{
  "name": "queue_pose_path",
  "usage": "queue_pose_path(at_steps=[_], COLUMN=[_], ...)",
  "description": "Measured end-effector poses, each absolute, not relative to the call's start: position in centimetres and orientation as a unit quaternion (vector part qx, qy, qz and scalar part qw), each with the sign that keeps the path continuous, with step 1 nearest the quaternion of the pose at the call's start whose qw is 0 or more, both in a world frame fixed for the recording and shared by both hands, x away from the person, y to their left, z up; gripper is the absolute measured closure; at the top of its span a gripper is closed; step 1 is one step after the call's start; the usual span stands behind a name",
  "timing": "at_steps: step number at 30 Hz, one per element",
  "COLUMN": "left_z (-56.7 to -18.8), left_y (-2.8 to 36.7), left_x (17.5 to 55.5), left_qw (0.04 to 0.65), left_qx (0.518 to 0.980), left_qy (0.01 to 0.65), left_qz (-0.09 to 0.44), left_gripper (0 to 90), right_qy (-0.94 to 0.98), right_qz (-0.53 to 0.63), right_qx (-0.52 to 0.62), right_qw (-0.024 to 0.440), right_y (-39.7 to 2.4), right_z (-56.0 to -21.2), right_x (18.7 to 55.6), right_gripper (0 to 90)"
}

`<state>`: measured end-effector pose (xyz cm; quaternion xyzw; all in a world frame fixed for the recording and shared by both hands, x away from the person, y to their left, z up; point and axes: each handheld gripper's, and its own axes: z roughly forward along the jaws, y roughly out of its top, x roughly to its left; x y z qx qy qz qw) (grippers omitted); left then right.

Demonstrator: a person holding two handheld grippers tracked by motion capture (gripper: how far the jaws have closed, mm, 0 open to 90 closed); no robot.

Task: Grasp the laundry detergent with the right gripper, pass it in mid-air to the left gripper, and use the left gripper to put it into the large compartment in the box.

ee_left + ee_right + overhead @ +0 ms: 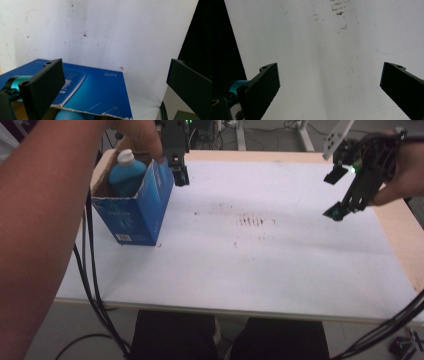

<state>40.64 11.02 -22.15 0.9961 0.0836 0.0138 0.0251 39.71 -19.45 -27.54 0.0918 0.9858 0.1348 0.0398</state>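
While your left gripper (180,172) hangs beside the blue box (134,205) at the far left of the counter (260,270), its jaws stand wide apart and they hold nothing. In the left gripper view you look down along the blue side of this box (100,92), and the torn upper edge of the cardboard is near the bottom, between the two jaws, but the pads do not press on it. The box stands upright and its top is open. A blue bottle (126,174) with a white cap stands inside it, and the cap rises a little above the rim. Your left hand (142,137) is just above the far corner of the box.

Your right gripper (345,195) is well apart from the box, above the far right part of the counter, and it tilts down toward the white cover. Its jaws are also spread wide and empty; between them, in the right gripper view, is only the white cover (324,62) with some small brown stains (338,8). The same stains (250,221) lie near the middle of the counter in the high view.
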Motion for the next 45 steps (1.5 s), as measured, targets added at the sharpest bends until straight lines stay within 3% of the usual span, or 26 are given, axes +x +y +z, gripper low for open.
queue_pose_path(at_steps=[11,22,45], left_z=[-22.3,-23.5,-22.6], left_y=[10.7,9.6,8.9], left_x=[40.3,42.4,42.1], left_qw=[0.026,0.022,0.023], left_qx=[0.997,0.998,0.998], left_qy=[0.067,0.065,0.061], left_qz=[0.012,-0.003,-0.003], left_gripper=[1.6,1.6,1.6], right_qy=[0.985,0.989,0.990], right_qz=[0.138,0.117,0.108], right_qx=[0.098,0.081,0.087], right_qw=[0.045,0.032,0.029], right_y=[-18.7,-18.1,-18.3], right_z=[-27.0,-27.9,-28.0], right_x=[38.7,40.3,40.5], right_gripper=[1.9,1.9,1.9])
